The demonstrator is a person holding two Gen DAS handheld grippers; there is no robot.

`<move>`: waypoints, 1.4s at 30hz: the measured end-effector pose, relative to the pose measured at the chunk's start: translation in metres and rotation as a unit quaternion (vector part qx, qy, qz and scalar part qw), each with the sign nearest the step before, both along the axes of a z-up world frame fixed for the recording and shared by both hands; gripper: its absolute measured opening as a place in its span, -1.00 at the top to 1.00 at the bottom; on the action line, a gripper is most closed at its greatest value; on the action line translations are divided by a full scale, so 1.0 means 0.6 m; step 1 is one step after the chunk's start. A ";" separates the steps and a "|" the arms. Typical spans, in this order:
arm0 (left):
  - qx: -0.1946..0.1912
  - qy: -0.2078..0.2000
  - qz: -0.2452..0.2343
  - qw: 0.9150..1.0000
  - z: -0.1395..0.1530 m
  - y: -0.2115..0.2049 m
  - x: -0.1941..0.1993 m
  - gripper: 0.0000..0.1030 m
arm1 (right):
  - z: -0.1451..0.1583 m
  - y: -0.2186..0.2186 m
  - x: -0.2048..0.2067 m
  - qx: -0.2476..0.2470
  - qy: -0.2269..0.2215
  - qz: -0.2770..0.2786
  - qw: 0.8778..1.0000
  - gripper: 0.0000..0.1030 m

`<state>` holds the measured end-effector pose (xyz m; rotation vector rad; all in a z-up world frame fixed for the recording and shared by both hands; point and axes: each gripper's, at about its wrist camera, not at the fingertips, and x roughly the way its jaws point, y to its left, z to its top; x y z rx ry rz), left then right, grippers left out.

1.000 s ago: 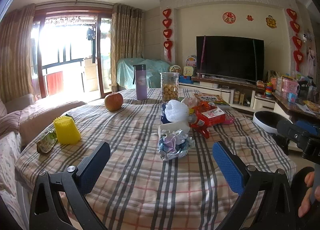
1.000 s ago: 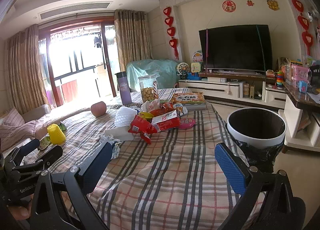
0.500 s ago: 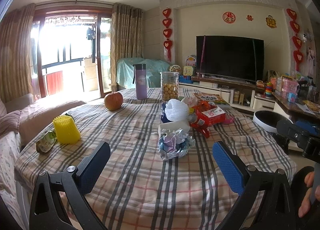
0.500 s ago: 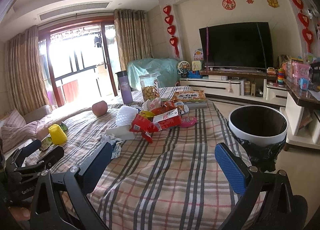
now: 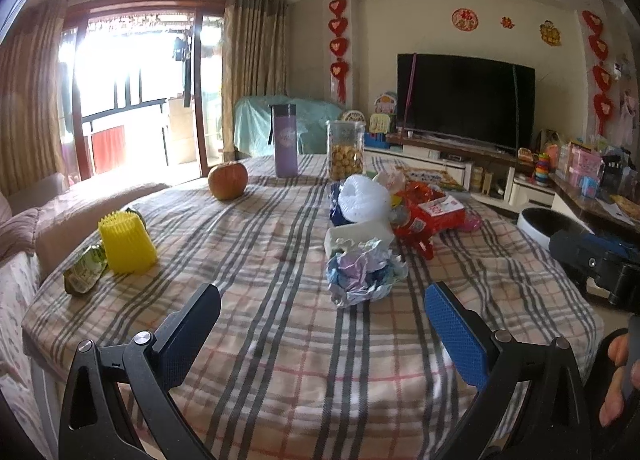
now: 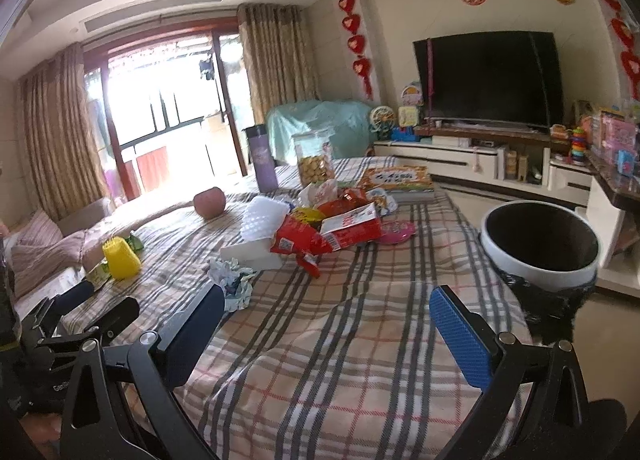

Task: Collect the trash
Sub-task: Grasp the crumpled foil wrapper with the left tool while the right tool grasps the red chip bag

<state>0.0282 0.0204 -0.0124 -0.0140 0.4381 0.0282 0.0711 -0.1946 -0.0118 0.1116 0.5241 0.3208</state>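
Now, your left gripper [image 5: 322, 326] and right gripper [image 6: 327, 324], both spread wide and empty, near side of the crumpled bluish-white paper wad [image 5: 362, 270].

The tablecloth [image 5: 280, 340] was beige plaid, striped grey and thin red. A bright yellow ribbed cup [image 5: 127, 238] sat there, plus a crumpled wrapper [image 5: 362, 274] in white, lilac and pale blue. Red snack bags [image 6: 332, 230] with white labels, a purple bottle [image 5: 285, 139], an orange-red apple [image 5: 228, 180]. The bin [image 6: 540, 246] showed a white rim and black liner.

Black-framed left gripper [image 5: 322, 324] has blue textured fingers [image 5: 454, 326], silver screws.
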 end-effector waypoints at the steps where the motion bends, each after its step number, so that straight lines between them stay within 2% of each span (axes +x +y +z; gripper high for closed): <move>1: -0.002 0.006 0.000 1.000 -0.003 0.004 0.007 -0.99 | -0.003 0.003 0.007 -0.001 0.004 0.005 1.000 -1.00; 8: -0.013 0.042 0.000 0.999 -0.024 0.025 0.060 -0.99 | -0.035 0.030 0.061 -0.016 0.034 0.035 0.999 -1.00; 18: -0.020 0.076 -0.020 0.997 -0.041 0.024 0.137 -0.99 | -0.075 0.047 0.150 0.001 0.097 0.054 0.994 -0.94; 23: -0.028 0.096 -0.032 0.995 -0.044 0.029 0.178 -0.97 | -0.088 0.057 0.191 0.005 0.129 0.066 0.989 -0.61; 29: -0.039 0.127 -0.054 0.990 -0.053 0.027 0.227 -0.77 | -0.109 0.073 0.235 0.004 0.165 0.083 0.983 -0.21; 33: -0.038 0.142 -0.067 0.987 -0.060 0.024 0.257 -0.74 | -0.119 0.080 0.258 0.007 0.180 0.093 0.979 0.05; 35: -0.039 0.151 -0.074 0.985 -0.064 0.021 0.269 -0.60 | -0.122 0.082 0.267 0.008 0.187 0.100 0.977 0.22; 37: -0.045 0.159 -0.088 0.982 -0.070 0.017 0.280 -0.42 | -0.127 0.084 0.277 0.010 0.195 0.107 0.975 0.50; 38: -0.047 0.161 -0.093 0.981 -0.071 0.014 0.285 -0.26 | -0.130 0.083 0.279 0.013 0.198 0.110 0.974 0.56; 39: -0.049 0.163 -0.099 0.980 -0.073 0.011 0.287 -0.03 | -0.131 0.081 0.280 0.018 0.200 0.113 0.973 0.71; 42: -0.044 0.163 -0.110 0.979 -0.074 0.003 0.290 0.33 | -0.129 0.075 0.276 0.028 0.196 0.118 0.973 0.83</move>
